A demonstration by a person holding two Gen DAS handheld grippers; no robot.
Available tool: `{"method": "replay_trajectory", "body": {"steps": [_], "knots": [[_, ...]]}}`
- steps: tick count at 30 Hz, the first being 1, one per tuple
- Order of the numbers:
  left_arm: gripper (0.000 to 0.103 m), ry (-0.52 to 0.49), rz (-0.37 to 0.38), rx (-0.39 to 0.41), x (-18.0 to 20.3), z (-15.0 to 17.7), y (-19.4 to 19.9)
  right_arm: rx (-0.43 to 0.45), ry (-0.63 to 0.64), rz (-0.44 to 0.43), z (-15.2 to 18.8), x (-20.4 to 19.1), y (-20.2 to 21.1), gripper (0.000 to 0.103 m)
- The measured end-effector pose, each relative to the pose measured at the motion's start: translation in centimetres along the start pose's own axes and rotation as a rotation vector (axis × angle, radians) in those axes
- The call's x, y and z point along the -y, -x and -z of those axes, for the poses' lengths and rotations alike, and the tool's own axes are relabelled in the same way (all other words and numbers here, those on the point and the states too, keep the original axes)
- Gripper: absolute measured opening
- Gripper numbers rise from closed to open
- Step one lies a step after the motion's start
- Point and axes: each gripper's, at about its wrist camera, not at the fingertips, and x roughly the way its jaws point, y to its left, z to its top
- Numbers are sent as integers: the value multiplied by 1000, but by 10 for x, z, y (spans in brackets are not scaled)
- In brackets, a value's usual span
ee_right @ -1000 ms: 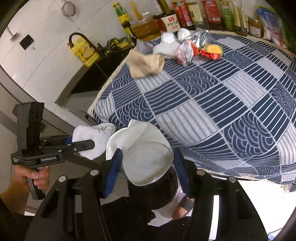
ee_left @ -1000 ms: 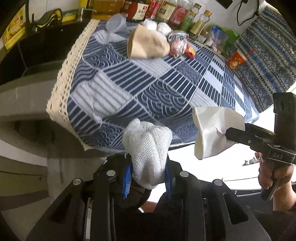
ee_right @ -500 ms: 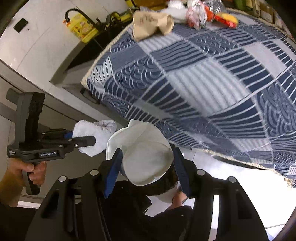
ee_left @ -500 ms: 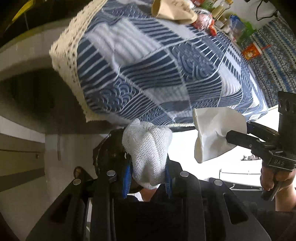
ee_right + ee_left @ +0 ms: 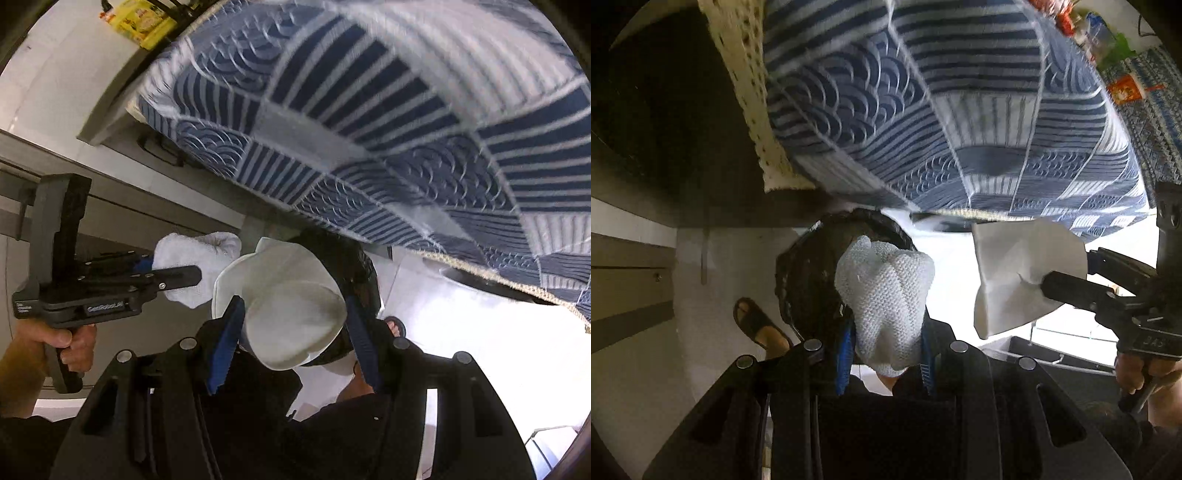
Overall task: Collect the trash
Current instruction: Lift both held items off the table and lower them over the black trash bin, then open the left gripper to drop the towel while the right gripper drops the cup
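My left gripper (image 5: 886,347) is shut on a crumpled white paper towel (image 5: 886,291), held above the round black trash bin (image 5: 809,280) on the floor. My right gripper (image 5: 295,332) is shut on a crushed white paper cup (image 5: 288,295); it also shows in the left wrist view (image 5: 1015,273), to the right of the towel. The bin's black rim (image 5: 354,258) shows behind the cup in the right wrist view. The left gripper (image 5: 173,275) with the towel (image 5: 199,258) shows there at the left.
The table with the blue patterned cloth (image 5: 960,110) hangs over the bin. Grey cabinet fronts (image 5: 92,206) stand at the left. A sandalled foot (image 5: 757,325) is beside the bin. A yellow bottle (image 5: 144,26) stands on the counter. A red cup (image 5: 1123,88) sits far off.
Both grippers have tilted and moved down past the table's edge toward the bin, each still holding its trash. The tabletop's items have slid out of view.
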Motion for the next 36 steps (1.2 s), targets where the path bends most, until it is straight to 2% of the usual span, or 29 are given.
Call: {"method": "replay_trajectory", "body": {"steps": [8,20,22,23,24,26,36], "knots": [[28,26,-25,-82,-20,7,-29,-53,-21,41,5,6,-33,57],[30,16,-29,-130,-25,13,-49,-70,-60,16,5,7,-45,57],[36,25,-28,-130,-27,13,-49,-72,-67,8,4,7,-46,57],[49,40,-37,-133,-28,12,-50,-78,-71,2,2,5,-44,64],[57,52,-42,-127,-29,11,-49,-87,-78,-3,1,5,-45,69],[62,61,-24,-120,-30,10,-47,-83,-86,2,-2,7,-43,73],[63,71,-37,-105,-30,6,-39,-48,-80,15,-1,10,-28,73]]}}
